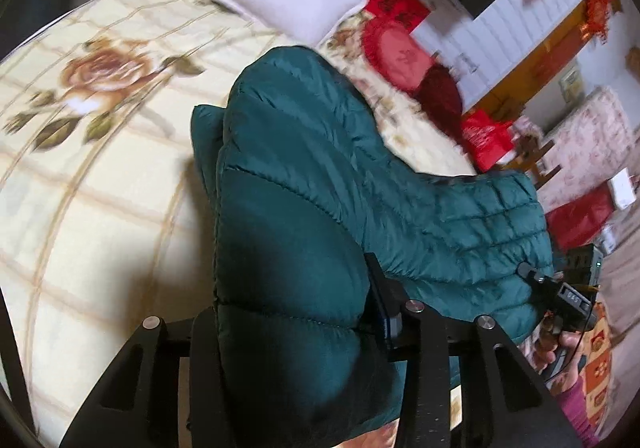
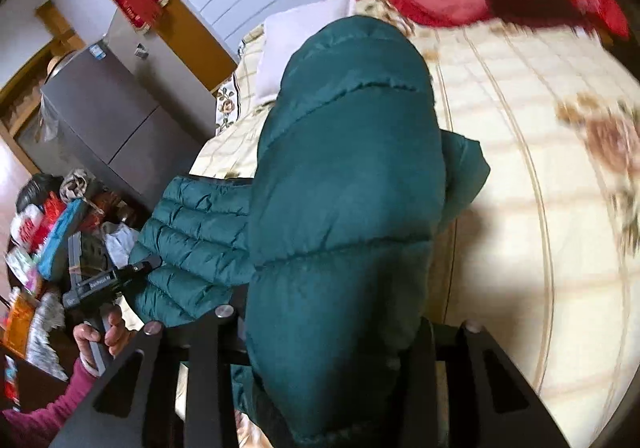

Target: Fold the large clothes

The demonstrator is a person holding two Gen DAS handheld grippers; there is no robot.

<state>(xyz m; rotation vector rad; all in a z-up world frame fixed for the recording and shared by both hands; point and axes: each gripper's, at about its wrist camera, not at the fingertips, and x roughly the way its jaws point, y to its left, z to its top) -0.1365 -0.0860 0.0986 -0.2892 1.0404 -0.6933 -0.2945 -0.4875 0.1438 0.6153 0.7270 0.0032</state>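
A dark teal quilted puffer jacket (image 1: 304, 175) lies on the bed and bulges up between the fingers of both grippers. My left gripper (image 1: 292, 336) is shut on a thick fold of the jacket, lifted off the bed. My right gripper (image 2: 320, 344) is shut on another fold of the same jacket (image 2: 344, 175). The right gripper also shows at the right edge of the left wrist view (image 1: 560, 288), and the left gripper at the left of the right wrist view (image 2: 104, 284). The fingertips are buried in the fabric.
The bed has a cream quilt with rose prints (image 1: 92, 87). A white pillow (image 1: 288, 3) and red cushions (image 1: 400, 51) lie at its head. A grey cabinet (image 2: 108, 115) and a cluttered table (image 2: 44, 240) stand beside the bed.
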